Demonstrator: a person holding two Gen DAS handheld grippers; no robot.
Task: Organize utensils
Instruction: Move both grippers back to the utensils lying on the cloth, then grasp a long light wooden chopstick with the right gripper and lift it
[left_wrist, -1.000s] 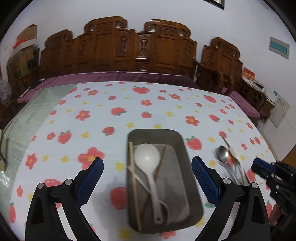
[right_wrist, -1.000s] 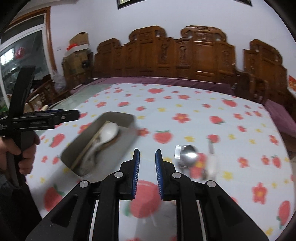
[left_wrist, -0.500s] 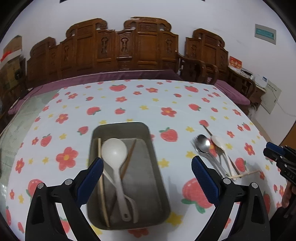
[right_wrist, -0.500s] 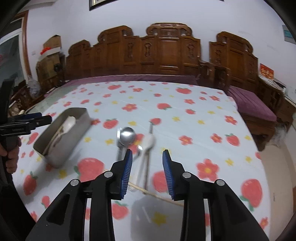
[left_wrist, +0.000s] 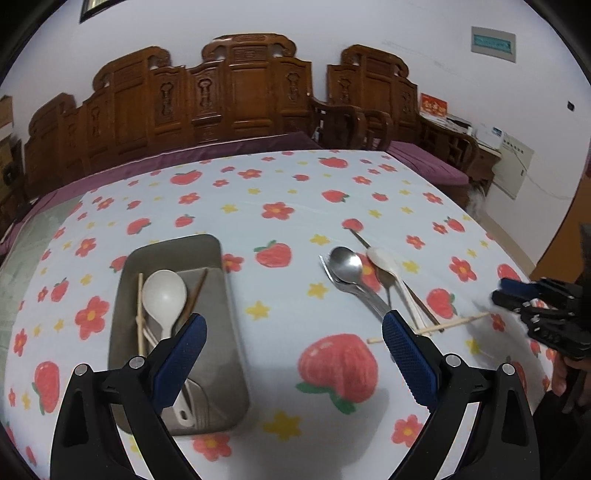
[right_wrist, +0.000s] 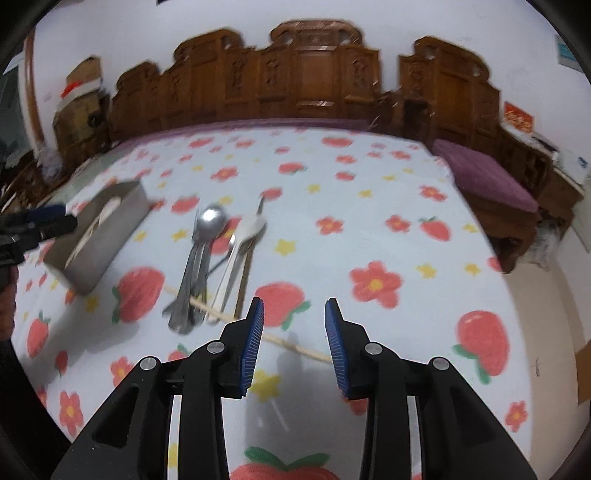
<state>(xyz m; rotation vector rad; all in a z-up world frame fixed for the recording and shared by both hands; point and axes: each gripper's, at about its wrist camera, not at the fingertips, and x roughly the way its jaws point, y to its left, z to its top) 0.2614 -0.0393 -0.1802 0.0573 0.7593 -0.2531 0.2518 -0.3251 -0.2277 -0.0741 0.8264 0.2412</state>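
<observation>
A grey metal tray (left_wrist: 221, 280) holds a white ladle (left_wrist: 164, 295) and chopsticks (left_wrist: 140, 314); it shows at the left in the right wrist view (right_wrist: 110, 236). A pile of metal spoons (left_wrist: 347, 266) (right_wrist: 207, 229), a white spoon (left_wrist: 384, 258) (right_wrist: 251, 225) and a wooden chopstick (left_wrist: 443, 325) (right_wrist: 295, 345) lie on the cloth to the tray's right. My left gripper (left_wrist: 291, 343) is open and empty between tray and pile. My right gripper (right_wrist: 293, 332) is open and empty, just above the chopstick.
The table wears a white cloth with strawberries and flowers (left_wrist: 332, 365). Carved wooden chairs (left_wrist: 251, 92) line its far edge. A purple-cushioned bench (right_wrist: 484, 177) stands to the right. The table's right edge (right_wrist: 517, 295) drops to the floor.
My right gripper has opened from nearly shut and moved right and closer to the spoon pile and chopstick. My left gripper has shifted right, so the tray now sits at its left.
</observation>
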